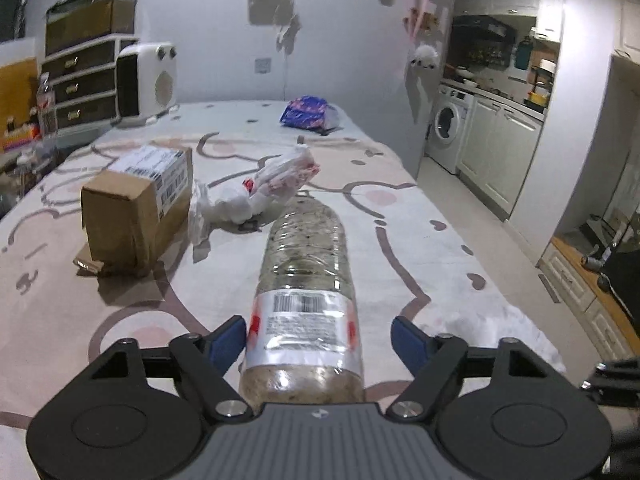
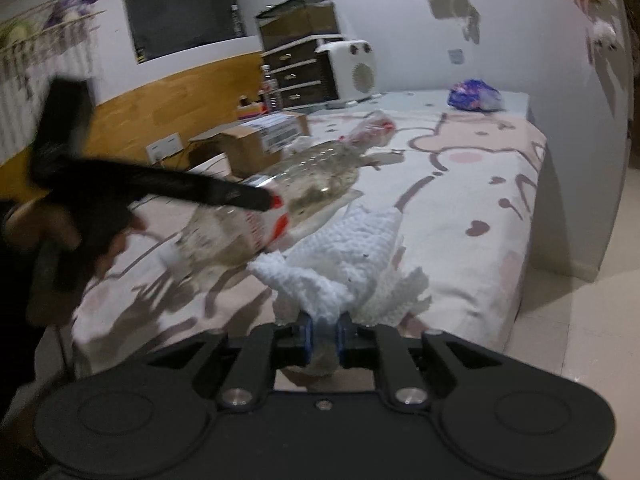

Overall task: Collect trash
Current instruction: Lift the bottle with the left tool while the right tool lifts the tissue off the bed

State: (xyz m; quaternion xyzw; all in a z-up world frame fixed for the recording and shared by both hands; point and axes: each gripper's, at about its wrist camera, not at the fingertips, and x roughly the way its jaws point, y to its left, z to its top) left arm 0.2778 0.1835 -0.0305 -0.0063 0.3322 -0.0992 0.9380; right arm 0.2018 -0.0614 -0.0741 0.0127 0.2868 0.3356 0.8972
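Left wrist view: left tongs (image 1: 318, 344) agape, bottle (image 1: 306, 292) between, ungripped. Right tongs (image 2: 323, 338) clamp tissue wad (image 2: 352, 268). Left on bed (image 1: 440, 264): box (image 1: 136, 208), plastic bag (image 1: 260, 188), far blue wrapper (image 1: 306, 114).

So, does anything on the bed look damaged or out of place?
Yes. The cardboard box sits askew, one flap splayed beneath it. A crumpled plastic bag lies loose beside it, and a blue packet lies far off near the wall.

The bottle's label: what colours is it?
White with red patches and a barcode, on the bottle's label; clearest in the left wrist view.
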